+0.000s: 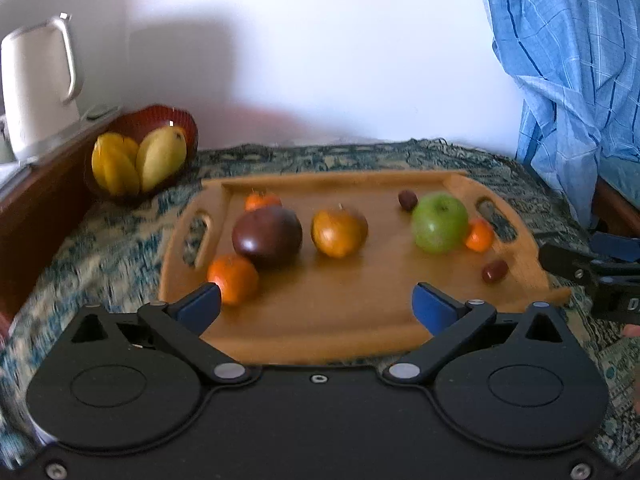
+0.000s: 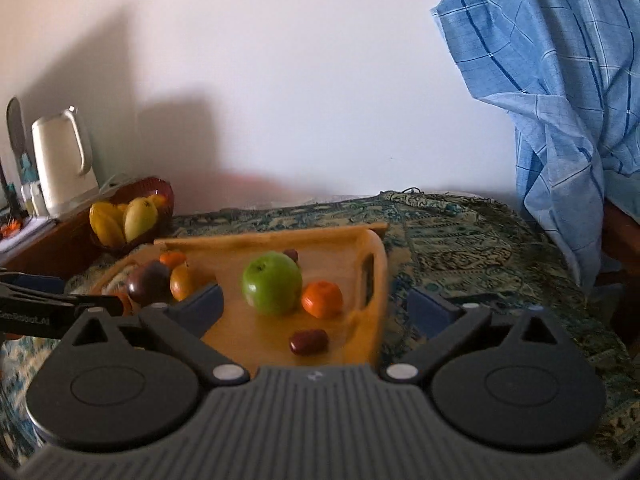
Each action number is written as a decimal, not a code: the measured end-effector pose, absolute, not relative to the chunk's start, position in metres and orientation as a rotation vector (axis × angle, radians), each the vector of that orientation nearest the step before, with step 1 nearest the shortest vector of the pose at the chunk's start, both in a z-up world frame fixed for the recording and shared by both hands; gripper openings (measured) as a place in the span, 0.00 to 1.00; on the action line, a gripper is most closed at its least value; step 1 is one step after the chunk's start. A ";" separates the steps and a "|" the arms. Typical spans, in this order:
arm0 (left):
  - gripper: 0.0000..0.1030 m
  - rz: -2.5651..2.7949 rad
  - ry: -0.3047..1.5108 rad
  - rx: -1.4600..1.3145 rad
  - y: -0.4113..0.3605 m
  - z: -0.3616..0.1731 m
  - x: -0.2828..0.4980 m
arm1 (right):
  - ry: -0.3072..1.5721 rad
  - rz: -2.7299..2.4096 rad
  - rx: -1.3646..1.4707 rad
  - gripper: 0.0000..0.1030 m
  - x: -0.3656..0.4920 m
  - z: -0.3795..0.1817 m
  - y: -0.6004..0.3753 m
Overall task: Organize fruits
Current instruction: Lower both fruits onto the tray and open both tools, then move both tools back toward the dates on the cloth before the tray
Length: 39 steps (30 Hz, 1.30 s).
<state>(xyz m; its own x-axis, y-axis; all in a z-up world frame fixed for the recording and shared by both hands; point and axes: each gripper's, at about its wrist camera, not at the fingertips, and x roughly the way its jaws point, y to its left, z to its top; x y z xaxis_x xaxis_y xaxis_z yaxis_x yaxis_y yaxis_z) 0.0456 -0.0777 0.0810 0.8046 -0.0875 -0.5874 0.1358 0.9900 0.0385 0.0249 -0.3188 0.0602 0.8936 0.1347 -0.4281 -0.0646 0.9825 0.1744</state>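
Seemingly at the outset of a sorting job, two handheld grippers hang over a rimmed wooden tray [image 1: 320,320] of loose fruit on a teal patterned cloth [image 2: 460,240]. The left gripper [image 1: 317,304] stands with its blue-padded jaws spread wide and nothing between them, poised at the tray's near edge. The right gripper [image 2: 316,306] is likewise wide open and empty, straddling the tray's right handle wall.

On the tray, from left to right, lie a bright orange tangerine [image 1: 234,278] at the near left, touching a dark purple round fruit [image 1: 267,236]; a second small tangerine [image 1: 262,201] behind that; a yellow-red apple [image 1: 339,231] in the middle; a glossy green apple [image 1: 439,222] touching a third small tangerine [image 1: 479,234]; and two small dark red dates, one far [image 1: 408,200], one near [image 1: 495,271]. Off the tray at the far left, a red ribbed bowl [image 1: 188,124] already holds a yellow starfruit [image 1: 114,164] and a yellow mango [image 1: 161,158], beside a white electric kettle [image 1: 38,92].

The fruits look firm and smooth, likely light but prone to rolling; the apples' glossy skin may slip, so each is best pinched across its widest middle. The dates are small and want a low, centred grip.
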 end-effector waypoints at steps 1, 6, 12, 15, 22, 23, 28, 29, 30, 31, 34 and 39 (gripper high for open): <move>0.99 -0.120 0.630 0.077 -0.080 0.077 0.042 | 0.468 0.109 0.149 1.00 0.024 0.057 -0.320; 0.99 -0.110 0.659 0.081 -0.092 0.055 0.029 | 0.524 0.132 0.089 0.99 0.018 0.043 -0.322; 0.99 -0.118 0.668 0.087 -0.110 0.038 0.022 | 0.565 0.145 0.040 0.89 0.011 0.031 -0.321; 0.99 -0.139 0.665 0.103 -0.119 0.033 0.021 | 0.580 0.153 0.034 0.83 0.008 0.027 -0.321; 0.86 -0.195 0.673 0.084 -0.140 0.025 0.019 | 0.593 0.125 0.010 0.68 0.004 0.018 -0.320; 0.84 -0.205 0.674 0.077 -0.142 0.024 0.018 | 0.597 0.125 0.013 0.67 0.004 0.017 -0.320; 0.66 -0.239 0.694 0.062 -0.153 0.021 0.019 | 0.607 0.138 0.029 0.64 0.001 0.014 -0.324; 0.61 -0.242 0.699 0.056 -0.154 0.021 0.020 | 0.605 0.138 0.032 0.64 0.001 0.014 -0.324; 0.58 -0.245 0.703 0.050 -0.155 0.021 0.022 | 0.604 0.139 0.036 0.63 0.001 0.013 -0.325; 0.56 -0.245 0.705 0.042 -0.157 0.020 0.022 | 0.604 0.140 0.042 0.62 0.001 0.013 -0.326; 0.49 -0.245 0.695 0.035 -0.159 0.020 0.022 | 0.603 0.140 0.053 0.58 0.002 0.012 -0.327; 0.36 -0.261 0.699 0.033 -0.167 0.019 0.022 | 0.614 0.151 0.052 0.50 0.005 0.010 -0.324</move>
